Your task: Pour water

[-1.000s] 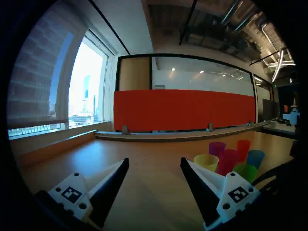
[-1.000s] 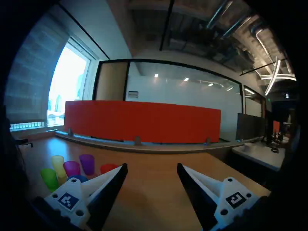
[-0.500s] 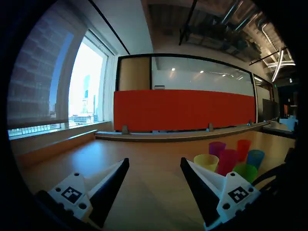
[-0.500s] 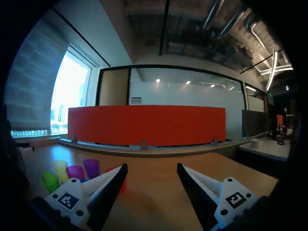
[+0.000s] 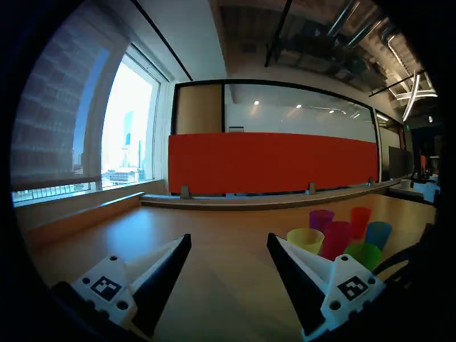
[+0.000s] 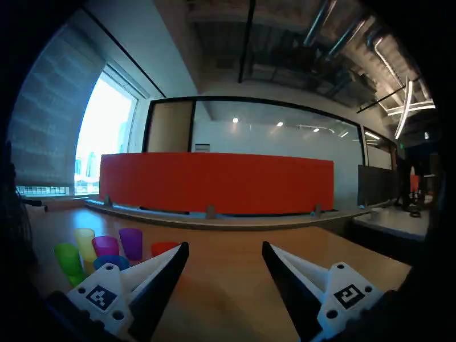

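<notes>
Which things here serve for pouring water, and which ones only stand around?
For the job: cluster of coloured cups; left gripper, open; right gripper, open.
Just there: red partition; window; wooden table under the cups.

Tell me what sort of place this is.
Most likely an open-plan office. A long wooden desk is backed by a red divider screen, a glass-walled room lies behind it, and exposed pipes run under the ceiling. Coloured plastic cups stand on the desk.
</notes>
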`<state>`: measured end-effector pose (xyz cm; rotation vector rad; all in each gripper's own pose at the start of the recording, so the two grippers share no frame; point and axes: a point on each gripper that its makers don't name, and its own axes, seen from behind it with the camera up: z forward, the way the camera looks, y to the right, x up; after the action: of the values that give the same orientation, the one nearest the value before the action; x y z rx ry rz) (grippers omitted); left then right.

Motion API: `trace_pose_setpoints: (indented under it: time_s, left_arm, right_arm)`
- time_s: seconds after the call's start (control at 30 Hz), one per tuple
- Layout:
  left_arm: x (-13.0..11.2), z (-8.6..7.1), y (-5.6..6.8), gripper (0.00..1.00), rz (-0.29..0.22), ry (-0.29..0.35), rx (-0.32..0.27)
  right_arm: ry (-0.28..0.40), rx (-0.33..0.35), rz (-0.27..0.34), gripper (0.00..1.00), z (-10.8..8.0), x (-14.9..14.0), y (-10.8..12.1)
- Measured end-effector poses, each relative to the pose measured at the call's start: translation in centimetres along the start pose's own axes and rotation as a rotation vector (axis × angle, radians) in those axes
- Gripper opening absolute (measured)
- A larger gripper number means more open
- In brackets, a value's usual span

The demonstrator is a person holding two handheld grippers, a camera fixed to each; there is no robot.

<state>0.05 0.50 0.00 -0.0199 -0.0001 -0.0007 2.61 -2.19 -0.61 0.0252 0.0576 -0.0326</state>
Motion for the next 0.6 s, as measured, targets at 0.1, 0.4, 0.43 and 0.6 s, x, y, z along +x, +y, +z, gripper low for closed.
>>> trace_pose_setpoints:
  time_s: [0.1, 0.4, 0.43, 0.6]
  left_arm:
    - [0.0, 0.0, 0.0, 0.99, 0.001, 0.0, 0.0]
    - [0.0, 0.0, 0.1, 0.99, 0.0, 0.0, 0.0]
    - [0.0, 0.0, 0.1, 0.99, 0.0, 0.0, 0.0]
    - [0.0, 0.0, 0.0, 0.99, 0.0, 0.0, 0.0]
  right_arm:
    - [0.002, -0.001, 0.008, 0.99, -0.1, -0.1, 0.6]
    - [-0.007, -0.007, 0.042, 0.99, 0.0, -1.1, 1.5]
    - [-0.008, -0.008, 0.043, 0.99, 0.0, -1.2, 1.5]
    - [-0.013, -0.012, 0.045, 0.99, 0.2, -1.4, 1.7]
